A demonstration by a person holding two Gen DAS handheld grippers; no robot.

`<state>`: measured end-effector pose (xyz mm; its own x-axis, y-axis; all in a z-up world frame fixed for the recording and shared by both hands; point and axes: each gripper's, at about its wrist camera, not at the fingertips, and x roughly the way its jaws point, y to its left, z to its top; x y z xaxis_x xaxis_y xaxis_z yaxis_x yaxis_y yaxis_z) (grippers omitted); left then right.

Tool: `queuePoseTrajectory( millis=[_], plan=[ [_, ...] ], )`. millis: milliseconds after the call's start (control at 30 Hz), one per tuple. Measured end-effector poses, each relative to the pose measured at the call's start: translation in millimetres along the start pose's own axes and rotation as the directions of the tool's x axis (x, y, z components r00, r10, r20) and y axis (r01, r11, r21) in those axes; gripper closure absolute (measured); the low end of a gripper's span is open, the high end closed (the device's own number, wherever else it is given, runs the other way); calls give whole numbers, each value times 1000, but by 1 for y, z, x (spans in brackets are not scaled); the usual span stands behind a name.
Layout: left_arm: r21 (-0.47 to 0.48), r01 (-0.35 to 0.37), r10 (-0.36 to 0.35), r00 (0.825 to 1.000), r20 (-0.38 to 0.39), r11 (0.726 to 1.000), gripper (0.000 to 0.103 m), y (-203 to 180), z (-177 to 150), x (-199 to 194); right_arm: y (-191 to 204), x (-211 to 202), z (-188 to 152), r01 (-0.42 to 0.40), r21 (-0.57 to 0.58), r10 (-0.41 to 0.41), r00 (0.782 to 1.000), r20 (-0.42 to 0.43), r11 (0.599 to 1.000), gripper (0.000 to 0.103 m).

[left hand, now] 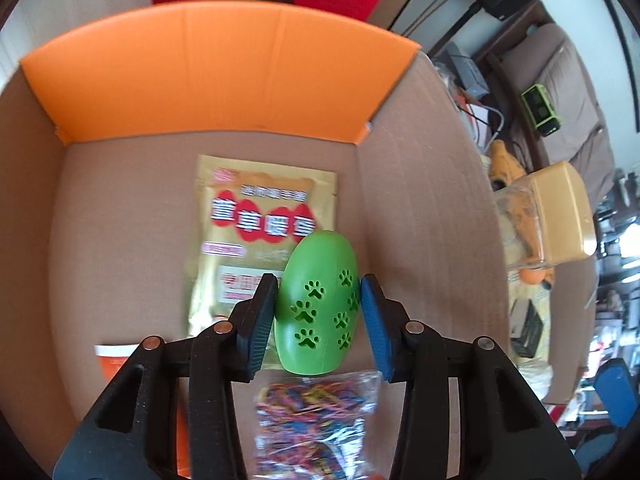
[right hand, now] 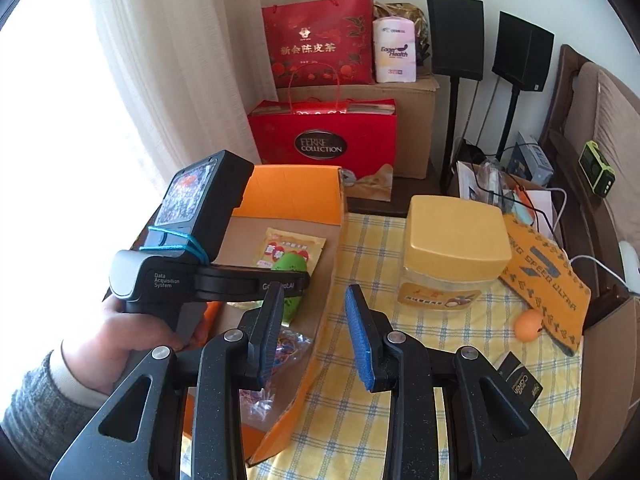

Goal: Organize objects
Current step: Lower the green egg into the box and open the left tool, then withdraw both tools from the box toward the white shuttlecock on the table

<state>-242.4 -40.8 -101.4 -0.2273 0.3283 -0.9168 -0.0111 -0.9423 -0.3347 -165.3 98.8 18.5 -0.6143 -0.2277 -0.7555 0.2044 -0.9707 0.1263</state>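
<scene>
My left gripper point(left hand: 319, 300) is shut on a green egg-shaped toy point(left hand: 318, 304) with paw-print holes, held inside the open cardboard box point(left hand: 420, 208) with an orange flap. The toy hangs above a yellow sachet point(left hand: 256, 220) and a clear bag of coloured rubber bands point(left hand: 316, 412) on the box floor. In the right wrist view the toy point(right hand: 290, 266) shows inside the box point(right hand: 294, 196), partly hidden by the left gripper body. My right gripper point(right hand: 314, 332) is open and empty above the box's right wall and the checked cloth.
On the yellow checked cloth point(right hand: 440, 344) stand a jar with a yellow lid point(right hand: 454, 240), an orange packet point(right hand: 548, 276), an orange ball point(right hand: 529, 325) and a small black box point(right hand: 520, 380). Red gift bags point(right hand: 324, 140) and speakers point(right hand: 456, 36) stand behind. An orange carton point(left hand: 116, 360) lies in the box.
</scene>
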Motion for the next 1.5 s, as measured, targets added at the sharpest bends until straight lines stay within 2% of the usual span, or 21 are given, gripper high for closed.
queuePoseTrajectory(
  millis=[100,167,233,367,467,567,600,633,700,1000,1233,1500],
  plan=[
    [-28,46,-46,999,0,999,63,-1,1,3,-6,-3,-1,8,7,-8,1000,3,1000,71],
    [-33,69,-69,998,9,997,56,1,2,0,-8,-6,-3,15,7,-15,1000,5,1000,71],
    [-33,91,-90,996,18,995,41,3,1,-6,-12,-8,-4,18,10,-18,1000,7,1000,70],
    [-47,121,-118,991,57,992,32,14,-4,-30,-17,-14,-7,17,19,-17,1000,21,1000,65],
    [-44,112,-107,988,110,993,28,22,-11,-54,-19,-19,-11,25,14,-25,999,29,1000,61],
    [-28,63,-58,986,153,998,27,19,-20,-71,-24,-24,-15,30,21,-30,999,35,999,52],
    [-21,45,-41,985,166,999,24,18,-24,-76,-26,-26,-17,31,25,-32,999,35,999,49],
    [-13,35,-32,984,175,999,14,18,-28,-81,-28,-26,-17,35,27,-35,999,36,999,43],
    [4,21,-21,979,201,1000,4,9,-33,-86,-32,-28,-20,41,33,-42,999,34,999,33],
    [95,-28,2,964,264,995,2,-24,-61,-113,-54,-36,-32,64,64,-66,998,23,996,15],
    [171,-37,-18,952,305,985,2,-53,-85,-134,-86,-46,-40,97,100,-98,995,7,990,4],
    [240,-44,-34,950,309,970,2,-90,-103,-131,-137,-64,-54,156,156,-157,988,-7,975,1]
  ],
)
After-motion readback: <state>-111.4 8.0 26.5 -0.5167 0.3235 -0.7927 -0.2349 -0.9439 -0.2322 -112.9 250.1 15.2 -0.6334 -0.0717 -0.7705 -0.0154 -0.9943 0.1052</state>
